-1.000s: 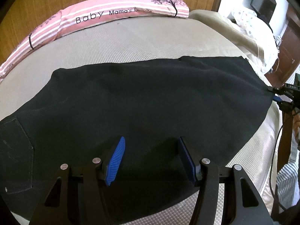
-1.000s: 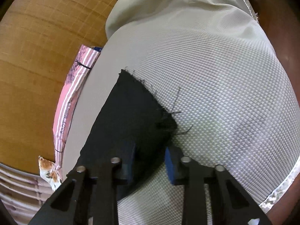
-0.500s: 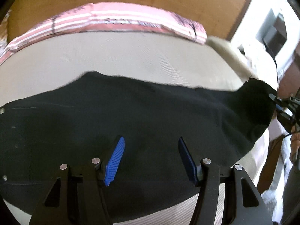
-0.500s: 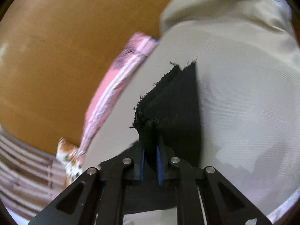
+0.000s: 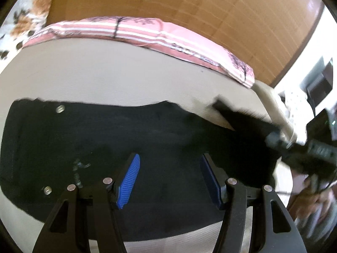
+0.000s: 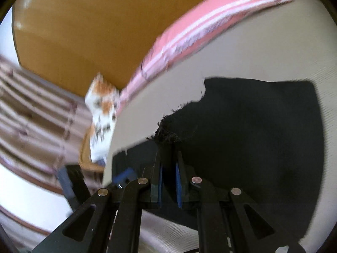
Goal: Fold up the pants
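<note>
Black pants (image 5: 118, 139) lie across the beige bed; their waist with metal buttons is at the left in the left wrist view. My left gripper (image 5: 169, 179) is open and empty, hovering over the middle of the pants. My right gripper (image 6: 168, 181) is shut on the frayed hem of the pants (image 6: 252, 139) and holds that leg end lifted above the bed. It shows in the left wrist view (image 5: 276, 139) at the right, carrying the raised hem. The left gripper appears blurred at the lower left of the right wrist view (image 6: 124, 176).
The beige mattress (image 5: 105, 73) spreads behind the pants. A pink striped pillow (image 5: 168, 38) lies along the wooden headboard (image 5: 210, 10). A flowered cushion (image 6: 103, 109) sits at the bed's far corner. The bed's right edge and a bedside area with dark furniture (image 5: 318, 84) are at the right.
My right gripper closed on the frayed hem, lifted it and carried it over the pants toward the waist. My left gripper shifted toward the waist and stayed open.
</note>
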